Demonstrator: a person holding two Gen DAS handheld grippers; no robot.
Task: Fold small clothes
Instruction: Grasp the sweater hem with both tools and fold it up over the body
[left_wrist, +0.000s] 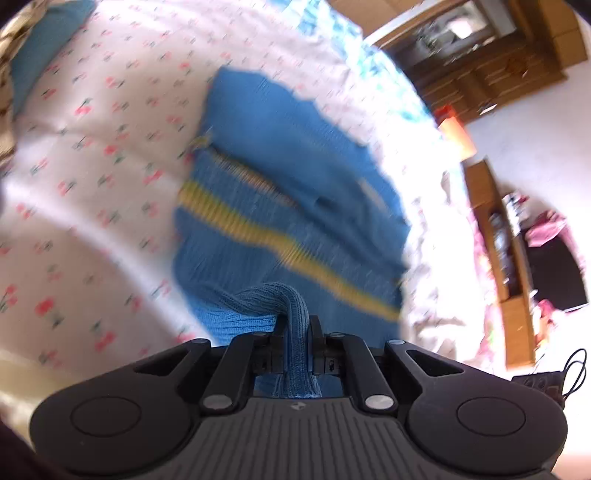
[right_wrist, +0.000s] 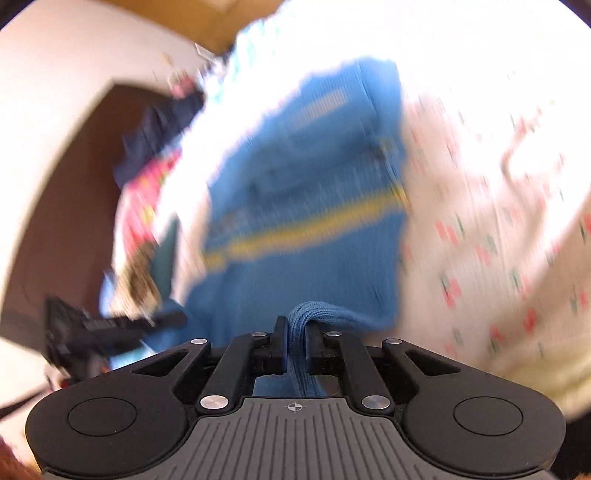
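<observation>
Blue ribbed knit, crossed by a yellow stripe: a small sweater (left_wrist: 288, 192) lies spread on a bed sheet (left_wrist: 92, 155) of white cloth printed with small red cherries. Both views are blurred, so fine detail of the garment cannot be read.

Left wrist view: the left hand-held gripper (left_wrist: 297, 328) has its two black fingers pressed together on a bunched fold of the sweater's ribbed hem, which rises from the near edge of the garment and runs back between the jaws toward the camera. The rest of the sweater extends away from the gripper across the sheet. A second blue cloth (left_wrist: 44, 48) lies at the far left corner of the sheet, well apart from the sweater. Wooden furniture (left_wrist: 498, 258) stands beyond the bed's right edge.

Right wrist view: the right hand-held gripper (right_wrist: 295, 328) likewise pinches a gathered fold of the same sweater (right_wrist: 306, 177) at its near edge, knit cloth filling the narrow gap between the fingers. The cherry-print sheet (right_wrist: 498, 221) lies to the right of the garment. At lower left, part of the other hand-held gripper shows as a dark blurred shape. A heap of dark and pink clothes (right_wrist: 155, 155) sits beyond the sweater, at the left.
</observation>
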